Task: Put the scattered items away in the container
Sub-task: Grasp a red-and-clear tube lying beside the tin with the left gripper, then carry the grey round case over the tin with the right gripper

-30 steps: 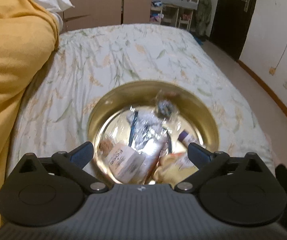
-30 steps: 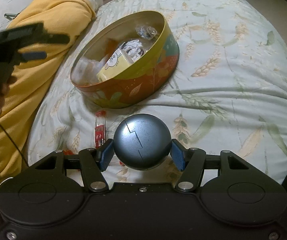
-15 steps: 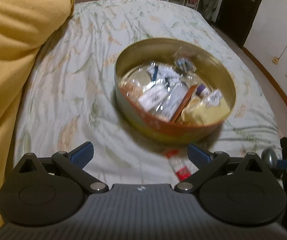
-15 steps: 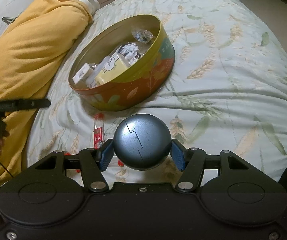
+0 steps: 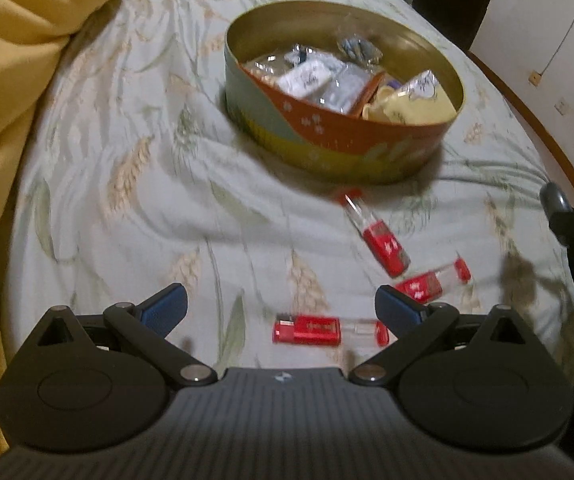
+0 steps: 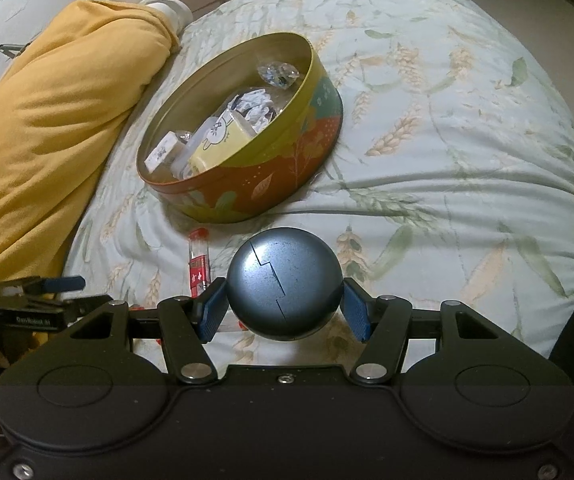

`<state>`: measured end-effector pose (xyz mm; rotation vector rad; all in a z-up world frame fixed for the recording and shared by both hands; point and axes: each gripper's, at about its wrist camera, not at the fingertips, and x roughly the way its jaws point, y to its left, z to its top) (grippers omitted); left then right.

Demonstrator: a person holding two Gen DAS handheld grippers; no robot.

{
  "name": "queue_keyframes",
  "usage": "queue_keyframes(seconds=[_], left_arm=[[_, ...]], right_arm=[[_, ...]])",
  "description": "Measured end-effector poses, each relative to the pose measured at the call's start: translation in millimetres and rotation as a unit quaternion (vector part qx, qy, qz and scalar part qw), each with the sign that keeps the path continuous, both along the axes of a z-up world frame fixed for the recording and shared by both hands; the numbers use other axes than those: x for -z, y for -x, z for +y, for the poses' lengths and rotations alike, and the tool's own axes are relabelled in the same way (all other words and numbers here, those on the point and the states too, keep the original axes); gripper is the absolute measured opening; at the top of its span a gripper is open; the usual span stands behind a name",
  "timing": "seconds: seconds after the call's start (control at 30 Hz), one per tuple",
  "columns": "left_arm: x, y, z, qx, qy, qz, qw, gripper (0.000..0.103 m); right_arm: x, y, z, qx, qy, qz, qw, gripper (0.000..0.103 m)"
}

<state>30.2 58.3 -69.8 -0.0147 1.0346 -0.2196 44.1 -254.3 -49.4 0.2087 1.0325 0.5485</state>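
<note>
The nearest red tube (image 5: 329, 331) lies on the bedspread (image 5: 135, 208) just ahead of the left gripper (image 5: 281, 308), between its wide-open, empty jaws but nearer the right-hand pad, its long axis crosswise to the fingers. Two more tubes lie beyond, toward the tin (image 5: 343, 92). The right gripper (image 6: 283, 308), farther off, is clamped on a dark ball (image 6: 285, 284).

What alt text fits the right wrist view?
The right tool grips a grey ball above a floral bedspread. Beyond it sits a round tin partly filled with small packets, a red-labelled tube lying before it, a yellow blanket at left.
</note>
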Motion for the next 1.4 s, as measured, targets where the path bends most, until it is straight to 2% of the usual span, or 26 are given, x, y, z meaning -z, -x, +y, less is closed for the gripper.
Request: queue_keyframes(seconds=[0.13,0.33,0.67,0.77,0.83,1.03,1.3,1.4], left_arm=[[5.3,4.0,-4.5,0.014,0.01,0.003,0.9998,0.103],[18.4,6.0,-26.3,0.076,0.0,0.015,0.997,0.103],[49.3,0.8,-40.8,0.089,-0.011,0.043,0.995,0.102],[48.0,0.5,-35.0,0.063,-0.002,0.037,0.9973,0.083],[46.2,-1.6,-29.4,0.048,0.015,0.04,0.998,0.083],[40.7,4.8,-29.8,0.045,0.017,0.031,0.9984,0.083],[33.1,15.9,-15.7,-0.021,0.049,-0.002,0.9986,0.083],[34.4,17.9,-14.4,-0.031,0.048,-0.008,0.9984,0.083]], right_arm=[[-2.6,1.4,0.2,0.0,0.003,-0.001,1.0,0.058],[-4.9,3.8,-1.2,-0.001,0.006,-0.001,1.0,0.058],[-6.6,5.6,-1.8,-0.004,0.011,-0.001,1.0,0.058],[-6.5,6.1,-1.8,-0.004,0.013,0.0,1.0,0.058],[-6.4,6.6,-0.9,-0.004,0.015,0.001,1.0,0.058],[-7.5,8.6,1.4,-0.008,0.018,0.0,1.0,0.058],[-14.9,4.8,5.8,-0.012,0.031,-0.008,0.999,0.058],[-23.3,0.7,8.9,-0.012,0.035,-0.017,0.999,0.058]])
